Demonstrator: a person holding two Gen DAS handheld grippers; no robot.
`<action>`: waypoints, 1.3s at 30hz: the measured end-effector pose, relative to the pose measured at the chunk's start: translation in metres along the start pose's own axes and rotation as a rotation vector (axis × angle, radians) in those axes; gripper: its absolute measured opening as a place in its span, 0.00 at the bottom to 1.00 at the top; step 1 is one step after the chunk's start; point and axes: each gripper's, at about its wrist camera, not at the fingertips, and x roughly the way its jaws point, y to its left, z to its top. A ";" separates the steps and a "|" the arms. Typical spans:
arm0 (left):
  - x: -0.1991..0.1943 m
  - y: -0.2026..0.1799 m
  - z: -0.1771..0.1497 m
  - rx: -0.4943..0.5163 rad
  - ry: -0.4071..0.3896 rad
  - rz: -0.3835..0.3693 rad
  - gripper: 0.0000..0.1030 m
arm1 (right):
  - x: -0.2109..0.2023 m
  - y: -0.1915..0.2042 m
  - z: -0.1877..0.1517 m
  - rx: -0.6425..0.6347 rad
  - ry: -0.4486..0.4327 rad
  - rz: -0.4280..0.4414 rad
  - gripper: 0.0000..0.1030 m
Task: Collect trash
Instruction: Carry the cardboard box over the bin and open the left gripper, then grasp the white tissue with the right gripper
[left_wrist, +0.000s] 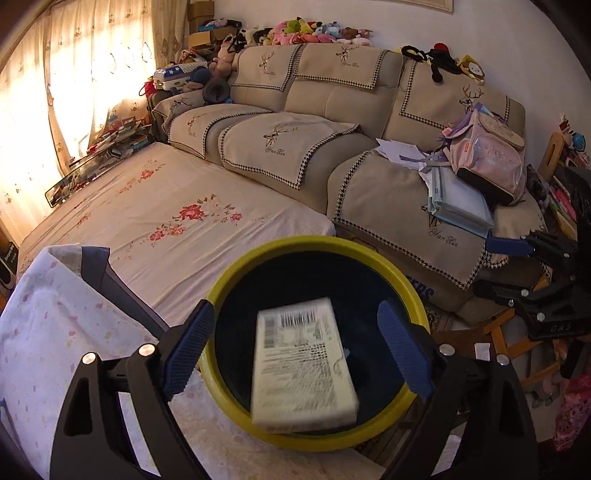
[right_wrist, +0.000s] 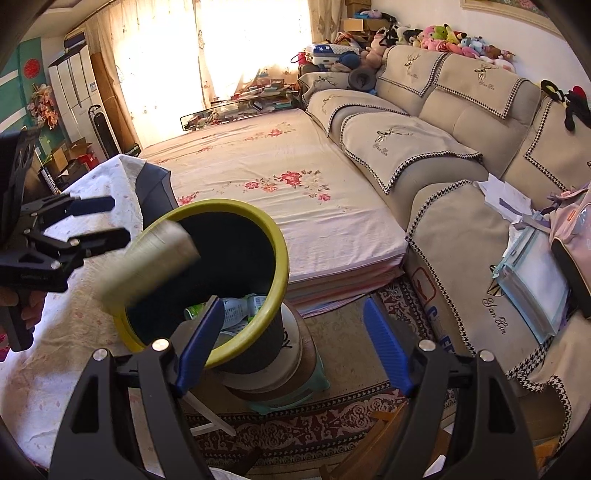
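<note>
- Trash bin (left_wrist: 373, 251) with a yellow-green rim and a dark inside sits right below my left gripper (left_wrist: 295, 354), beside the cloth-covered table (left_wrist: 55, 332).
- My left gripper's blue pads (left_wrist: 188, 350) are spread wide; neither one touches anything.
- Between them, over the bin's mouth, is a white box (left_wrist: 303, 365) with a barcode and printed text, blurred and free of both pads.
- From my right wrist view that same box (right_wrist: 147, 262) looks like a pale smeared shape at the bin's near rim (right_wrist: 280, 258), just beside my left gripper (right_wrist: 103, 221).
- My right gripper (right_wrist: 295, 350) is spread too, with nothing between its pads; its left pad overlaps the bin's rim in the picture, though I cannot tell whether they touch.
- Inside the bin I can see some green-and-white packaging (right_wrist: 240, 310), possibly wrappers.
- The bin stands raised on a round stack (right_wrist: 280, 373) above the patterned rug (right_wrist: 332, 417).
- Behind are a flowered mattress (right_wrist: 266, 177) and a beige sofa (right_wrist: 443, 122) with a pink backpack (left_wrist: 491, 158) on it.
</note>
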 end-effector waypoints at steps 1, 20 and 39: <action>-0.005 0.002 0.001 -0.016 -0.012 0.000 0.87 | 0.000 0.001 -0.001 -0.002 0.001 0.002 0.72; -0.242 0.057 -0.194 -0.379 -0.187 0.315 0.94 | 0.012 0.110 -0.002 -0.188 0.040 0.158 0.74; -0.342 0.125 -0.381 -0.730 -0.098 0.739 0.95 | 0.009 0.390 -0.010 -0.626 0.109 0.508 0.74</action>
